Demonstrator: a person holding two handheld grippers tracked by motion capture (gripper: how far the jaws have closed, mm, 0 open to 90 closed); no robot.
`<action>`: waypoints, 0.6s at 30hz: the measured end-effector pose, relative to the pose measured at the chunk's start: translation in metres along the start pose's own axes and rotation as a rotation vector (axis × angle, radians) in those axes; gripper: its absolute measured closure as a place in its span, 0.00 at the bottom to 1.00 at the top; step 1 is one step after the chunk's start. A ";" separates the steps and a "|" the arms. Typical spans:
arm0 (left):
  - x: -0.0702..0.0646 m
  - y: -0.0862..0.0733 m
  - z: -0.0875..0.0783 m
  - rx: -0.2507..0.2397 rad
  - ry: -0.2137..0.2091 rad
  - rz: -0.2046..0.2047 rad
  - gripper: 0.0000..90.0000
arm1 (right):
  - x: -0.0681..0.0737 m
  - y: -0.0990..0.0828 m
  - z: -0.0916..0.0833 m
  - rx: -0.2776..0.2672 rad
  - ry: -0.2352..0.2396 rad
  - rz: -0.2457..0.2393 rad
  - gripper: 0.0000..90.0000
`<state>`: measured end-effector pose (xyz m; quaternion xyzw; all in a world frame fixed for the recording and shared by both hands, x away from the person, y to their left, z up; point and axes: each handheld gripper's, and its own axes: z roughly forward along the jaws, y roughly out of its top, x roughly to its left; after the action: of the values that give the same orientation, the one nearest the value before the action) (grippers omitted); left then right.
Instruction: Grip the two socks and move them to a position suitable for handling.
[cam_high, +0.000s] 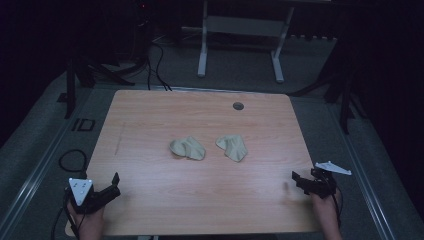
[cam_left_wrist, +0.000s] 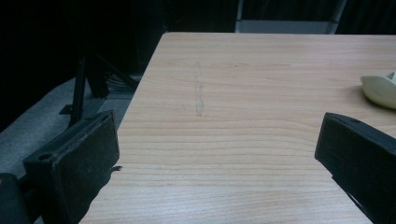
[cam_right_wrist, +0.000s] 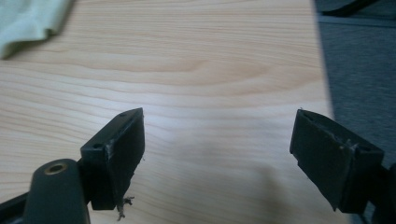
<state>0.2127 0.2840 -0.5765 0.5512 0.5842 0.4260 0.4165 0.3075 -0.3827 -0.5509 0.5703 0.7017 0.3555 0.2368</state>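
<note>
Two crumpled pale cloth pieces lie near the middle of the wooden table (cam_high: 150, 200): the left cloth (cam_high: 188, 148) and the right cloth (cam_high: 232, 147). My left gripper (cam_high: 113, 186) rests at the table's near left corner, jaws wide open with bare wood between them (cam_left_wrist: 219, 154). The left cloth's edge (cam_left_wrist: 380, 88) shows far off at the right in the left gripper view. At the near right edge my right gripper (cam_high: 299, 181) is open and empty (cam_right_wrist: 217, 140). A corner of cloth (cam_right_wrist: 28, 21) lies at the top left in the right gripper view.
A round grommet hole (cam_high: 238, 106) sits near the table's far edge. Beyond the table stand white desk legs (cam_high: 202, 50) and dark stands with cables (cam_high: 150, 65) on grey carpet. A faint scuff mark (cam_left_wrist: 199, 91) runs along the wood at the left side.
</note>
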 end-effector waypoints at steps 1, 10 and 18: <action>0.000 0.000 0.000 0.000 0.000 0.000 0.00 | 0.002 0.002 0.001 0.005 0.015 -0.001 0.20; -0.001 0.000 0.000 0.011 -0.008 0.003 0.00 | 0.027 0.022 0.012 0.031 0.082 -0.058 0.15; -0.001 0.000 0.000 0.017 -0.020 -0.008 0.00 | 0.058 0.045 0.031 0.082 0.115 -0.124 0.20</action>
<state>0.2127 0.2829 -0.5768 0.5564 0.5858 0.4140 0.4193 0.3453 -0.3148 -0.5318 0.5137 0.7619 0.3434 0.1943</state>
